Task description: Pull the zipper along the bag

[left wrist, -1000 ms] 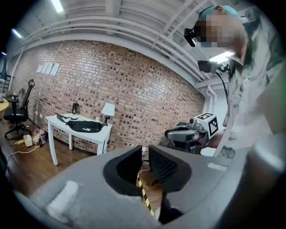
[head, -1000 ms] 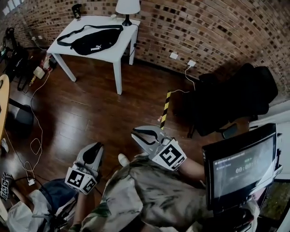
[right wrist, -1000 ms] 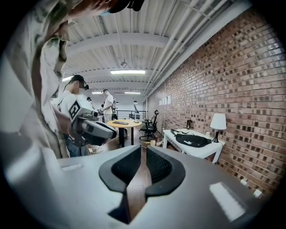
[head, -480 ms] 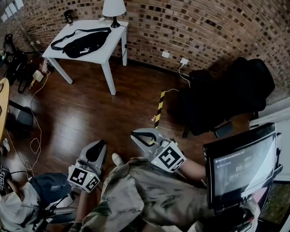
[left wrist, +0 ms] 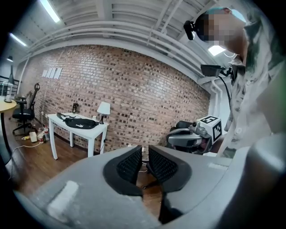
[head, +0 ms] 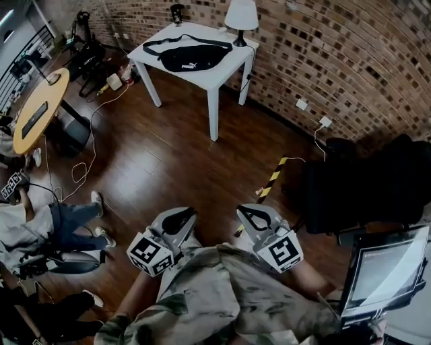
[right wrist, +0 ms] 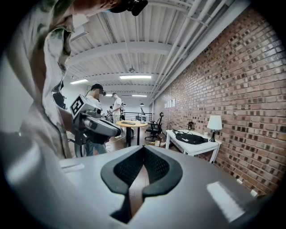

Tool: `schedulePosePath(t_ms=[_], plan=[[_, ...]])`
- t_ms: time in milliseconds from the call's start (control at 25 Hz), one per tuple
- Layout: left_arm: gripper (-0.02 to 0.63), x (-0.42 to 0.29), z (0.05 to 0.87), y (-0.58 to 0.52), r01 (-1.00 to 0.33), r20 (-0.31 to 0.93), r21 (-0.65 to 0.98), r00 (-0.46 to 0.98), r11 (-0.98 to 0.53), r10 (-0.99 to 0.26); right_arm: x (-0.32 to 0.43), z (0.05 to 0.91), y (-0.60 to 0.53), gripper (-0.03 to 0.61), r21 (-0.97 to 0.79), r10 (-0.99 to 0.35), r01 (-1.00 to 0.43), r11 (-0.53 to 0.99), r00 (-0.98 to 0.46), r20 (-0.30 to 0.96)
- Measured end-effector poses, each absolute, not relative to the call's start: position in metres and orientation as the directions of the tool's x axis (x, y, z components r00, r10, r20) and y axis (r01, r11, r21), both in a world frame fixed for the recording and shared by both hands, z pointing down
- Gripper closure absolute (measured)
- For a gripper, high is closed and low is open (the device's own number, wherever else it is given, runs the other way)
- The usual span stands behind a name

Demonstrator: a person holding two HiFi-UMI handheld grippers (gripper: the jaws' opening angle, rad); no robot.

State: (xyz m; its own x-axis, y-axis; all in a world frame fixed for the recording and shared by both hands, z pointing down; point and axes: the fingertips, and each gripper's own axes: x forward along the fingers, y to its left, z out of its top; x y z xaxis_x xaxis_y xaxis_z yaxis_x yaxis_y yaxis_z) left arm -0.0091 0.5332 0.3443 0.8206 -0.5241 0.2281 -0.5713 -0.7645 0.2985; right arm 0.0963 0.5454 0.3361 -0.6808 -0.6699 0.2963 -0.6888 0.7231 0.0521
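Observation:
The black waist bag lies on a white table by the brick wall, far across the wooden floor. Both grippers are held close to the person's body, well away from it. My left gripper points toward the table, its jaws a narrow slit apart with nothing between them. My right gripper is beside it, shut and empty, its tips touching. The bag and the bag show small and distant in both gripper views.
A white lamp stands on the table's far corner. A round yellow table, cables and seated people are at the left. Dark seating and a monitor are at the right. Striped tape marks the floor.
The head view has swung left, so the white table now appears further right and the yellow table has come into view. Both grippers stay low at the body, closer together.

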Motion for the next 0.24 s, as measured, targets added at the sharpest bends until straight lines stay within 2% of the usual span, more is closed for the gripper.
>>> schedulePosePath(t_ms=[240], plan=[[0.563,-0.0176,0.3511,0.5352,-0.601,0.261,0.284,0.798,-0.747,-0.543,0.1020,0.3470,0.5454,0.569,0.025,-0.666,-0.693,0.720,-0.681,0.305]])
